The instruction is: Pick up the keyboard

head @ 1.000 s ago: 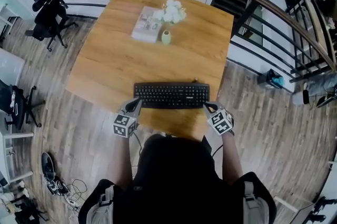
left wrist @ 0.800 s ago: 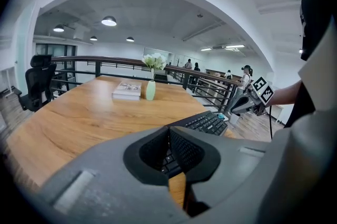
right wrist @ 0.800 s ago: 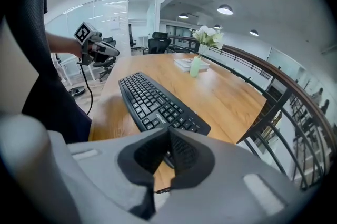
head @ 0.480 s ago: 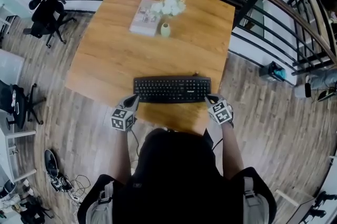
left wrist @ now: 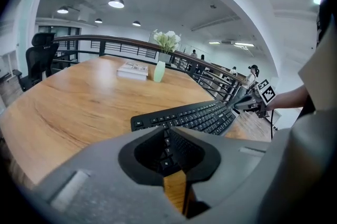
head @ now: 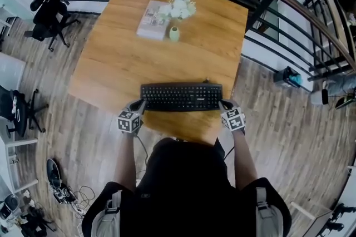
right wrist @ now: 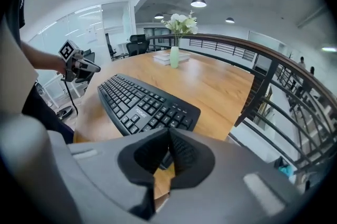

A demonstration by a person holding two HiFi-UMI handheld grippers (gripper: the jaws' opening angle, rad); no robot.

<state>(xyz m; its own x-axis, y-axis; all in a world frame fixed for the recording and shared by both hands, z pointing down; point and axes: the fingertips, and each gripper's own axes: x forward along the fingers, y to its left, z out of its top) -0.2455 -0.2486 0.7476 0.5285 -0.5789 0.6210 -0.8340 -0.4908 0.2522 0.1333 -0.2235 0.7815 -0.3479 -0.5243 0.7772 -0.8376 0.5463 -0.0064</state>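
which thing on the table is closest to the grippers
The black keyboard, between the left gripper and right gripper; the book and vase sit far back.

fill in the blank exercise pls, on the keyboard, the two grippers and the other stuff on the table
1. The keyboard on the table is ____ in colour.
2. The vase next to the book holds ____ flowers.
3. In the head view, the left gripper is at the keyboard's ____ end and the right gripper at the other end.
4. The fingers of both grippers are ____ (open or shut).

Missing words: black; white; left; shut
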